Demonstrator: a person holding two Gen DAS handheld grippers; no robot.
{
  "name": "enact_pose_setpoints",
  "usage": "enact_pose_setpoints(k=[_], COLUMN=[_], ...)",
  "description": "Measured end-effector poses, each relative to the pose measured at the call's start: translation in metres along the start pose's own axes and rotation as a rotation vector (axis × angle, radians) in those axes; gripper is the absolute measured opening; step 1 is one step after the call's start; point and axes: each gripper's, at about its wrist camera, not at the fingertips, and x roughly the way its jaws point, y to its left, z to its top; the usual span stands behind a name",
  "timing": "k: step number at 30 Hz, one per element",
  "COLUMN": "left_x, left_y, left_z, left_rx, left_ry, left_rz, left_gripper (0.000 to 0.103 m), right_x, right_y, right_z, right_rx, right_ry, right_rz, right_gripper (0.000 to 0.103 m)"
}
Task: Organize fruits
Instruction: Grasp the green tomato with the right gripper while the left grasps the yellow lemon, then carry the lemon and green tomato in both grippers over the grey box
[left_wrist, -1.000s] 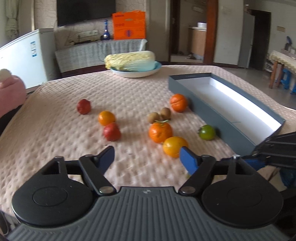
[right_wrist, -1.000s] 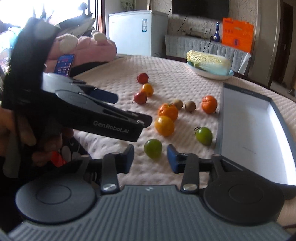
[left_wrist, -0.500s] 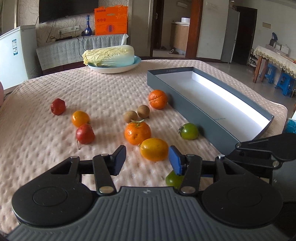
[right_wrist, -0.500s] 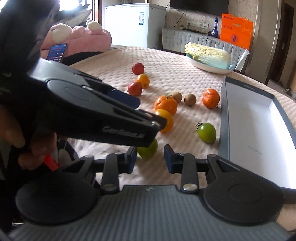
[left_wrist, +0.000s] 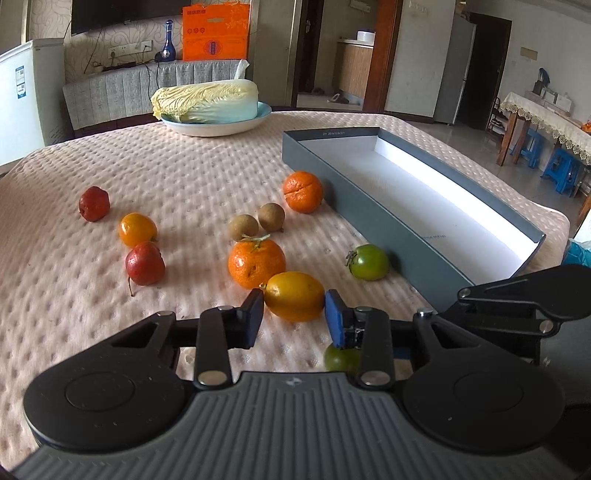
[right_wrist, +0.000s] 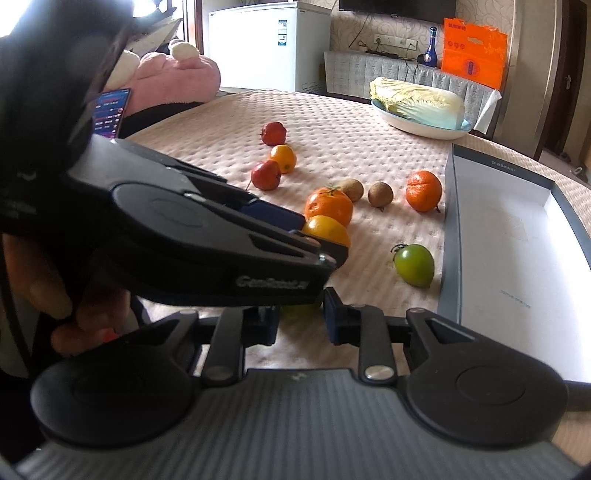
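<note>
My left gripper (left_wrist: 294, 317) has its blue pads against both sides of a yellow-orange tomato (left_wrist: 294, 296) resting on the quilted table cover. My right gripper (right_wrist: 301, 319) straddles a green tomato (right_wrist: 301, 309), mostly hidden under the left gripper's body; it also shows in the left wrist view (left_wrist: 340, 359). I cannot tell if the right pads touch it. Another green tomato (left_wrist: 368, 261) lies beside the grey box (left_wrist: 417, 236), whose white inside holds nothing. Two oranges (left_wrist: 256, 262) (left_wrist: 303, 191), two brown longans (left_wrist: 242, 227), two red fruits (left_wrist: 144, 263) and a small orange tomato (left_wrist: 137, 229) lie scattered.
A plate with a napa cabbage (left_wrist: 207, 101) stands at the table's far side. The left gripper's body (right_wrist: 207, 240) crosses the right wrist view. A pink plush toy (right_wrist: 173, 77) and a phone (right_wrist: 110, 110) sit at the left table edge.
Both grippers moved forward and down. The left jaws narrowed around the yellow-orange tomato. The right jaws came around the near green tomato, now largely hidden by the left gripper.
</note>
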Motion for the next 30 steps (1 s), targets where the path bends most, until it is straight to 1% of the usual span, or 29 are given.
enact_pose_setpoints(k=[7, 9, 12, 17, 21, 25, 30], left_x=[-0.014, -0.017, -0.021, -0.027, -0.032, -0.040, -0.041], left_y=[0.017, 0.023, 0.033, 0.041, 0.044, 0.045, 0.032], left_z=[0.001, 0.002, 0.003, 0.005, 0.012, 0.024, 0.039], left_rx=[-0.045, -0.056, -0.083, -0.104, -0.093, -0.091, -0.061], left_ry=[-0.019, -0.020, -0.022, -0.042, -0.054, -0.082, -0.105], left_rz=[0.036, 0.061, 0.095, 0.146, 0.187, 0.194, 0.195], left_gripper=[0.042, 0.042, 0.041, 0.041, 0.041, 0.041, 0.042], right_x=[-0.006, -0.009, -0.011, -0.003, -0.001, -0.009, -0.011], right_y=[-0.006, -0.008, -0.009, -0.015, -0.017, -0.017, -0.021], right_z=[0.003, 0.007, 0.017, 0.037, 0.039, 0.047, 0.054], right_rx=[0.003, -0.009, -0.059, -0.091, -0.035, 0.001, 0.038], right_ry=[0.000, -0.002, -0.001, -0.009, -0.035, -0.091, -0.120], right_rz=[-0.039, -0.033, -0.022, 0.002, 0.009, 0.023, 0.008], right_gripper=[0.028, 0.028, 0.028, 0.028, 0.028, 0.028, 0.028])
